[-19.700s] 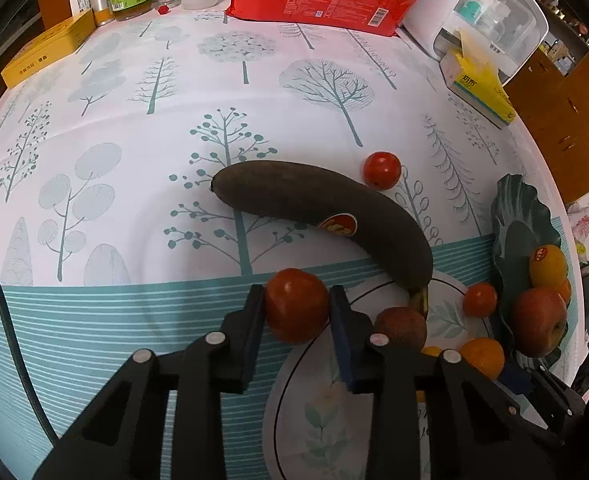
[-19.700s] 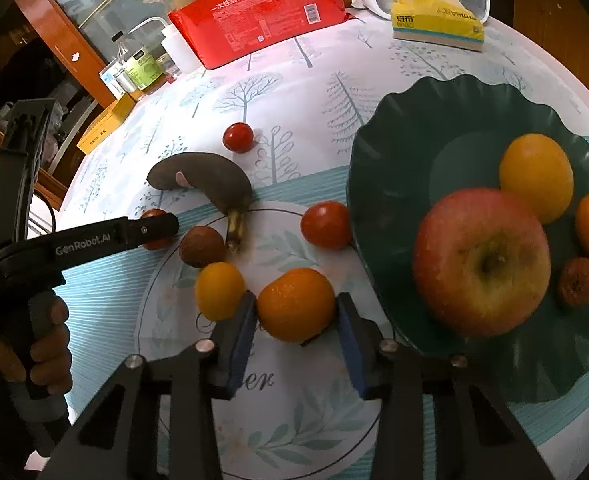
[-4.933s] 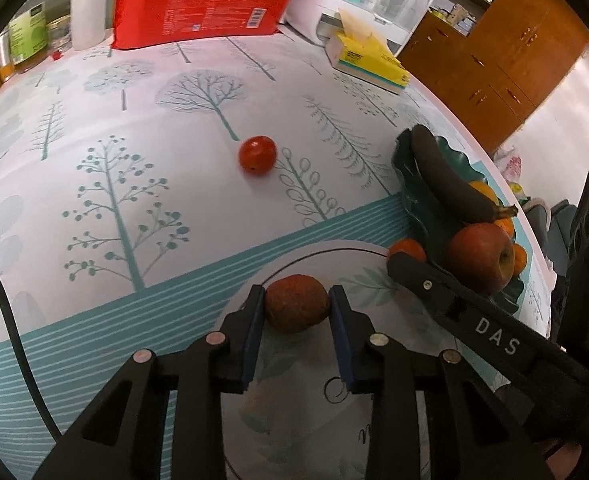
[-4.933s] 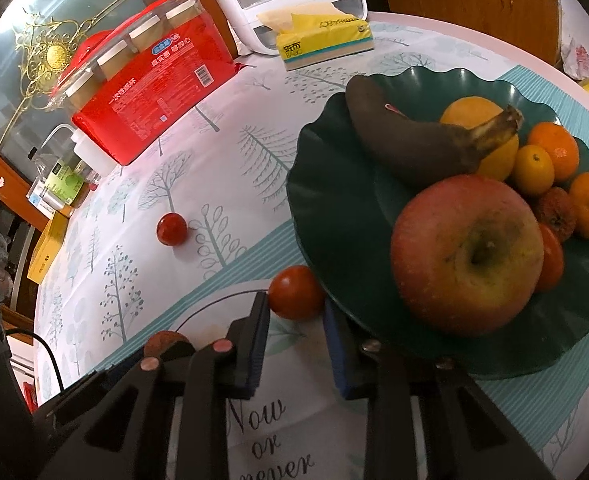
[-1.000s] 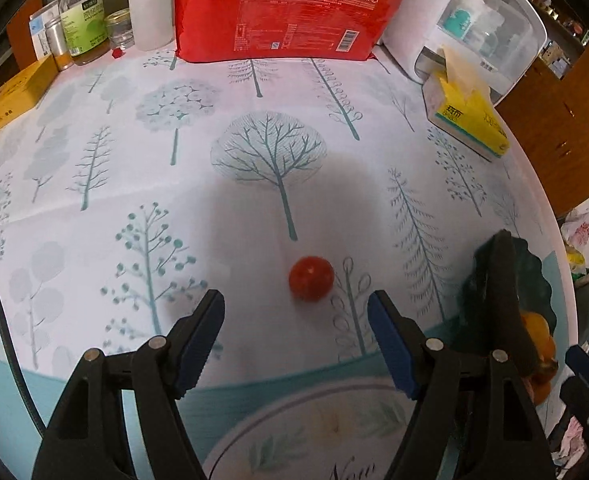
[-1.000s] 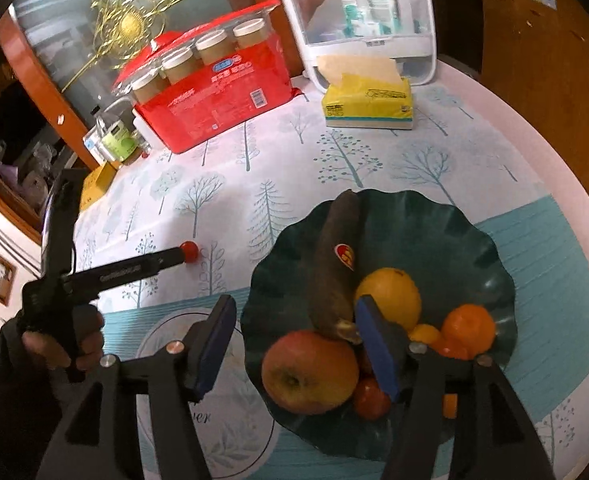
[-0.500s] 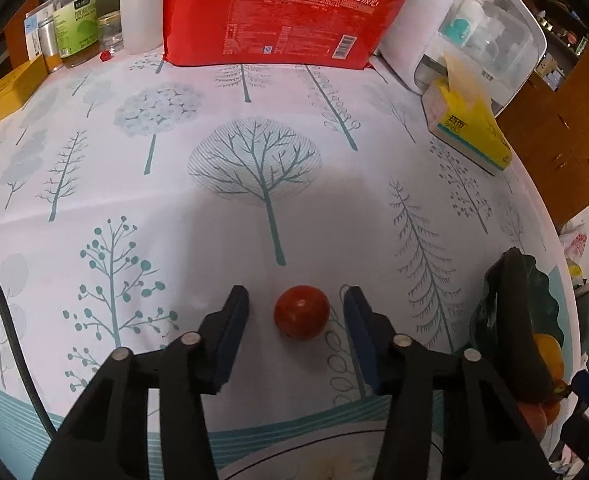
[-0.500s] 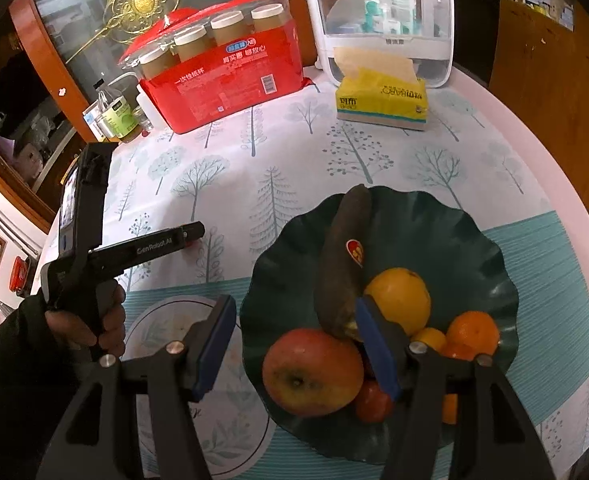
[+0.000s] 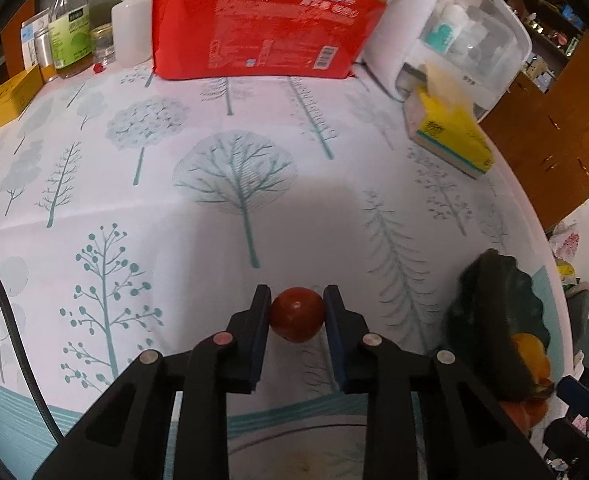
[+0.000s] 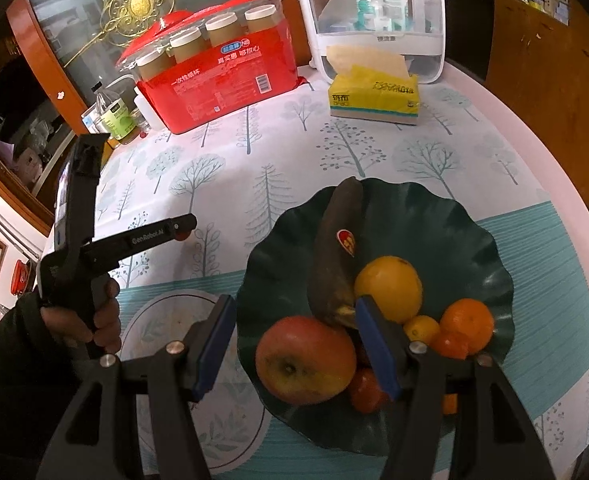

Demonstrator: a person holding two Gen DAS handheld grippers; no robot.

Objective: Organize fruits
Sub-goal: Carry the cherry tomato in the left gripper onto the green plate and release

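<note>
Left wrist view: left tool [image 9: 297,307] is clenched on the small red tomato [image 9: 297,314], pads touching both its sides, on the desk [image 9: 214,216].
Right wrist view: right tool [image 10: 296,344] is released, holding nothing, above the green plate [image 10: 474,240] with apple [image 10: 304,360], banana [image 10: 332,256] and oranges.

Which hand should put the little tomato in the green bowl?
Left. The left gripper is already shut on the tomato; the right gripper hangs open and empty over the bowl.

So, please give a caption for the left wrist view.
Left gripper shut on a tomato on the tree-print tablecloth.
</note>
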